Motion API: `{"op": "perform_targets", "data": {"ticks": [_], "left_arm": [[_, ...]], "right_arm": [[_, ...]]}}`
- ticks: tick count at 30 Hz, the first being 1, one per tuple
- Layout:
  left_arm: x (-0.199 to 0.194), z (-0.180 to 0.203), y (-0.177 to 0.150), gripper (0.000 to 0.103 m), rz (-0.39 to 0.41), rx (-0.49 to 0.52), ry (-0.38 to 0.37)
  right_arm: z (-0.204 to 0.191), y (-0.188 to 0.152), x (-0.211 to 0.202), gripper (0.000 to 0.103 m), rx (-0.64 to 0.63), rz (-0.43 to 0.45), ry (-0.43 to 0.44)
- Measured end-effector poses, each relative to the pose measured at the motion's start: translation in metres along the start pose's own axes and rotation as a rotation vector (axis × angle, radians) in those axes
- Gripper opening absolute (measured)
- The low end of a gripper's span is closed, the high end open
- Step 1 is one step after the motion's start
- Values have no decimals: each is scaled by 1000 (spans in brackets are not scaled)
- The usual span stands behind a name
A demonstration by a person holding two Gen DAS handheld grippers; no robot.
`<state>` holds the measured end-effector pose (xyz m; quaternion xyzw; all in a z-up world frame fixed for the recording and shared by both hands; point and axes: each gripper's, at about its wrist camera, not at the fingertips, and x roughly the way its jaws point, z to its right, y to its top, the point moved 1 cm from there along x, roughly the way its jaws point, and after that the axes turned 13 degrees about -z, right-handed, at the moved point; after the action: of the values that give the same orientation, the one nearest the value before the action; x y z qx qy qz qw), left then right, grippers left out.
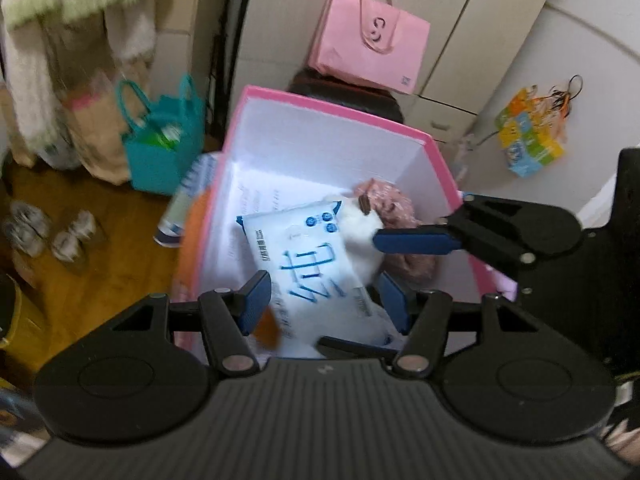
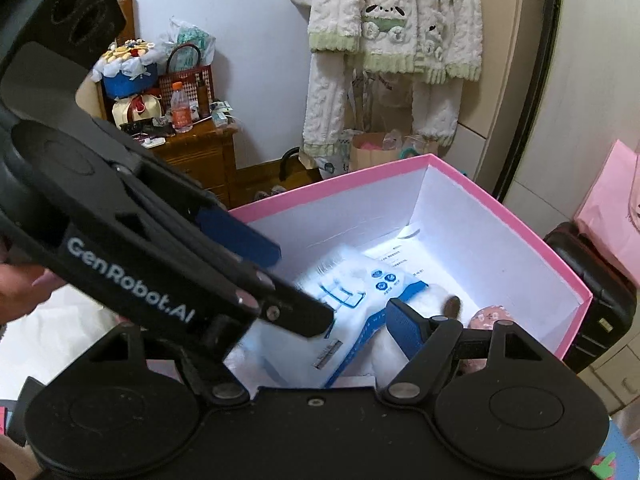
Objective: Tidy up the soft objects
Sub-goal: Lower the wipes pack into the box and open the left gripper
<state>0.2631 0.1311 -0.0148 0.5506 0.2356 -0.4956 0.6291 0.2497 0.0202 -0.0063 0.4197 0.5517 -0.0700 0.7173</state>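
Left gripper (image 1: 324, 300) hangs over the near end of the box (image 1: 320, 108), its blue pads standing apart on either side of the pack (image 1: 304, 264). Whether the pads press the wrapper cannot be told from either view; the pack looks to lie in the box rather than hang. Right gripper (image 2: 336, 280) comes in from the right side over the same box, jaws apart and nothing between them; one blue finger (image 1: 416, 240) reaches over the white plush (image 1: 360, 232).

Contents of box, near to far: white-and-blue pack, tilted, resting partly on the plush; white plush beside it with a small dark patch; pink floral cloth (image 1: 392, 204) against the right wall; printed paper on the bottom. Far wall of box bare.

Beyond the box: teal bag (image 1: 164, 148) and shoes (image 1: 48, 232) on the floor, pink paper bag (image 1: 368, 52) against the cupboard, fleece garment (image 2: 392, 32) hanging on the wall.

Assessment: step in hand is placing soft items into the box; the pack appears just deposited or about to be settled. Next move calls for both grippers to clear the rim without dragging the wrapper, or to press the pack flat beside the plush.
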Motion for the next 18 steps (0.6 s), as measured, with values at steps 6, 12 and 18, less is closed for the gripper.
{"op": "perform_targets", "data": {"ticks": [6, 12, 18], "left_arm": [[-15, 7, -11, 60, 33, 33, 18], [-34, 17, -27, 60, 51, 87, 40], [-53, 27, -41, 61, 73, 124, 56]], "right_arm": [[-4, -7, -5, 80, 10, -8, -12], [-10, -15, -18, 80, 20, -5, -35], [-16, -24, -40, 80, 23, 5, -64]]}}
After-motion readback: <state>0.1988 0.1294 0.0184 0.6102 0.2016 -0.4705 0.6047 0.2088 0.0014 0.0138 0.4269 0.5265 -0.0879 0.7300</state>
